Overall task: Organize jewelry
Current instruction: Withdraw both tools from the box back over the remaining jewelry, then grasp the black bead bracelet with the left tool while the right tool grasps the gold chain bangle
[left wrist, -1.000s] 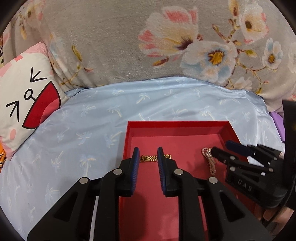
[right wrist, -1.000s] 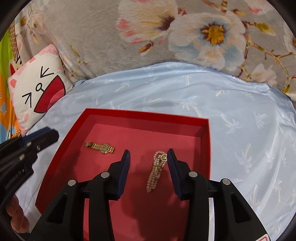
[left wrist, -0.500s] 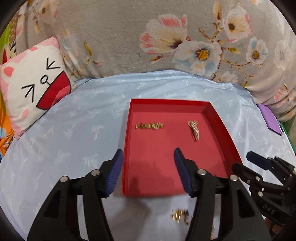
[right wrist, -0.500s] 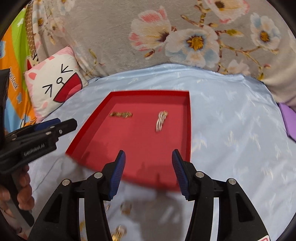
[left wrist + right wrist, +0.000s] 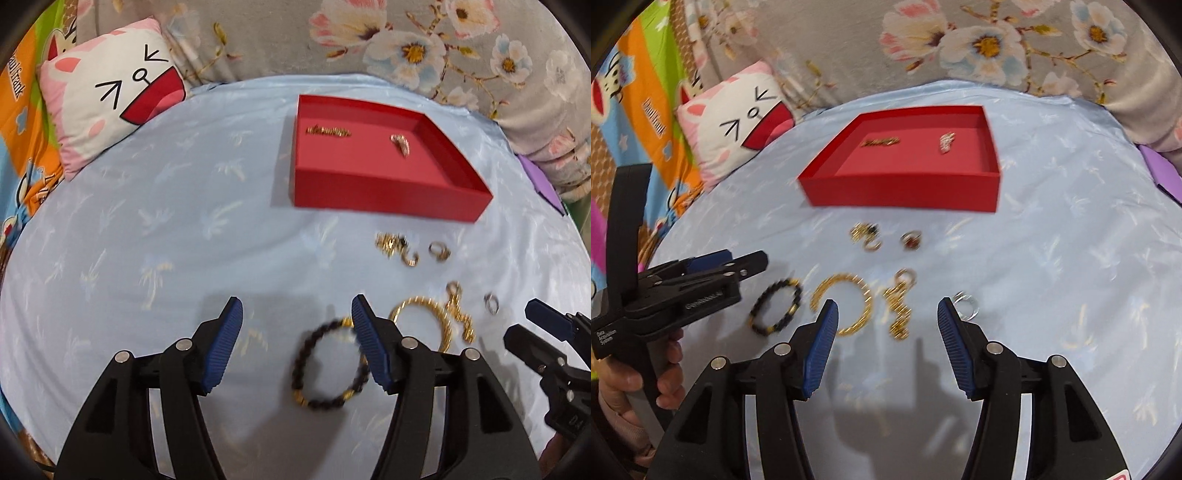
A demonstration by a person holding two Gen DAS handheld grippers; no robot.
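Note:
A red tray (image 5: 388, 199) on the pale blue cloth holds a gold link bracelet (image 5: 328, 131) and a pearl bracelet (image 5: 400, 144). Loose jewelry lies in front of it: a black bead bracelet (image 5: 297, 369), a gold bangle (image 5: 417, 304), a gold chain (image 5: 460, 317), a silver ring (image 5: 491, 304) and gold earrings (image 5: 395, 245). My left gripper (image 5: 295, 306) hangs open above the black bracelet, pads clear of it. My right gripper (image 5: 887, 306) hovers over the gold chain (image 5: 899, 314) and bangle (image 5: 842, 278), jaws opening, gripping nothing.
A cat-face cushion (image 5: 110, 96) leans at the back left. A grey floral blanket (image 5: 960, 44) rises behind the tray (image 5: 905, 192). A purple item (image 5: 539, 181) lies at the right edge. A hand (image 5: 628, 380) holds the left gripper (image 5: 753, 264).
Both grippers have pulled back from the tray toward the near side and their jaws have spread. The gold link and pearl bracelets stay in the tray. The loose jewelry came into view.

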